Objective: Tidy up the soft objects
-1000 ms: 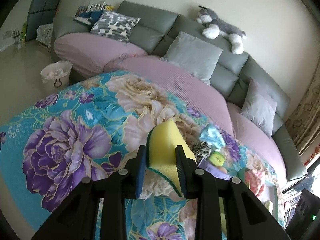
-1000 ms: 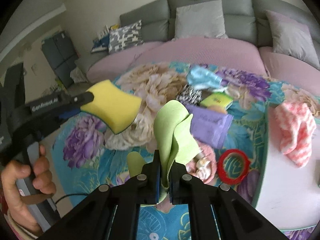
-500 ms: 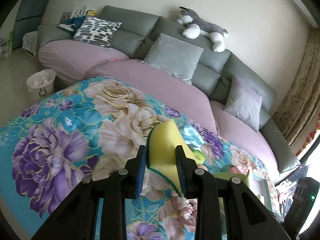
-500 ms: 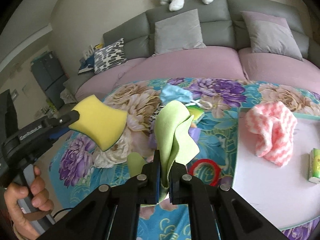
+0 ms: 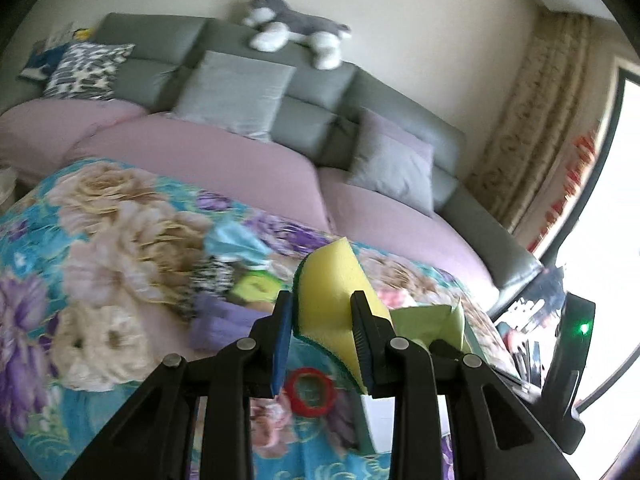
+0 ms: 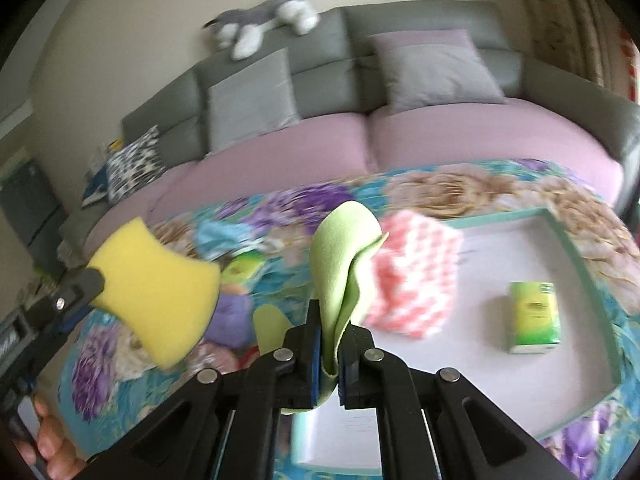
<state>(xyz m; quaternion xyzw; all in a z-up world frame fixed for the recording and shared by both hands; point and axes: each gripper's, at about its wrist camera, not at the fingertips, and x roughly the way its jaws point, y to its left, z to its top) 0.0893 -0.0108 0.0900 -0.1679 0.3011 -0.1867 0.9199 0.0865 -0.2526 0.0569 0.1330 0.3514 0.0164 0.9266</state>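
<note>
Sponge [image 5: 332, 292] and cloth [image 6: 340, 264], both gripped.

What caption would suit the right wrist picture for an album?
Right gripper holds a green cloth above the tray; left gripper's yellow sponge alongside.

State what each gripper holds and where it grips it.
The left gripper clamps the yellow sponge across its narrow middle. The right gripper pinches the green cloth near its lower folded edge; the rest stands above.
</note>
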